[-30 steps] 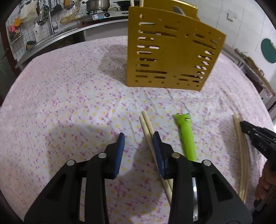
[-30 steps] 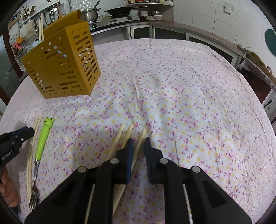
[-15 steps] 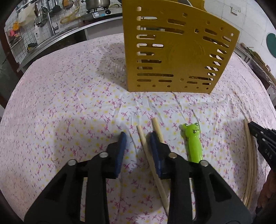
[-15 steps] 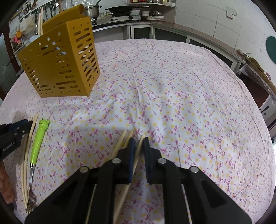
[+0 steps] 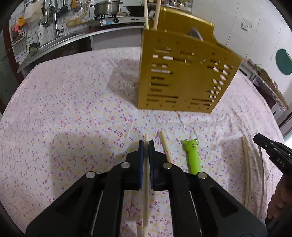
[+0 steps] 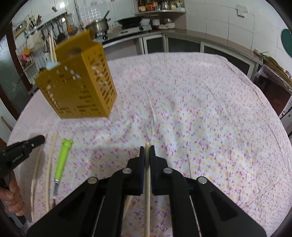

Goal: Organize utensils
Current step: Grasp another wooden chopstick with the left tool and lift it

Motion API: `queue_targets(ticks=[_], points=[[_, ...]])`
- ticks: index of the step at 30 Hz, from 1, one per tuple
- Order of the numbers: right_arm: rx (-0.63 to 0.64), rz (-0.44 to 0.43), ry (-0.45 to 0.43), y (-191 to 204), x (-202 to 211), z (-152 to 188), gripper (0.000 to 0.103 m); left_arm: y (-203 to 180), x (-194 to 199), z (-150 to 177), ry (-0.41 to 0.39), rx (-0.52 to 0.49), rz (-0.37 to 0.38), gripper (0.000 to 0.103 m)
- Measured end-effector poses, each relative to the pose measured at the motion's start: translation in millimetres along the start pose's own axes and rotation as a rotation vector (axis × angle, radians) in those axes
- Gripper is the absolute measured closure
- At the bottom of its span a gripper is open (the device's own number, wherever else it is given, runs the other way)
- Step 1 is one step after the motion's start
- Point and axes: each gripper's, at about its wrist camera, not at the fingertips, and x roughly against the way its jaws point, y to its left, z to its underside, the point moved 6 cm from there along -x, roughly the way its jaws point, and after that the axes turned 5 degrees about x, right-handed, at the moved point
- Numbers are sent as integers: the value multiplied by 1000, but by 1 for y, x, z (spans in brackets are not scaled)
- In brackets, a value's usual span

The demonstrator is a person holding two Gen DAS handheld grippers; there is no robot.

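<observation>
A yellow slotted utensil holder (image 5: 184, 76) stands on the floral tablecloth, with two chopsticks upright in it; it also shows in the right wrist view (image 6: 78, 87). My left gripper (image 5: 146, 145) is shut on a wooden chopstick (image 5: 146, 191). A second chopstick (image 5: 165, 147) lies just right of it, then a green frog-handled fork (image 5: 192, 155). My right gripper (image 6: 147, 151) is shut on a wooden chopstick (image 6: 147, 200), with another chopstick (image 6: 128, 204) lying under its left side. The right gripper shows at the right edge of the left wrist view (image 5: 273, 155).
Two chopsticks (image 5: 246, 173) lie on the cloth near the right gripper in the left wrist view. A kitchen counter with sink, pot and stove (image 5: 105, 11) runs behind the table. The table edge (image 6: 273, 102) curves along the right side.
My left gripper closed on one chopstick of the pair. My right gripper closed fully on its chopstick. Both views rose, tilting toward the holder.
</observation>
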Motion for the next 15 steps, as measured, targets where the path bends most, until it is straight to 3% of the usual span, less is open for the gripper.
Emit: queue_targets(ticks=[5, 15], points=[[-5, -10, -57, 1, 20, -13, 98, 2, 17, -6, -38, -2, 2, 103], [-9, -22, -110, -7, 40, -22, 98, 13, 23, -8, -33, 31, 18, 103]])
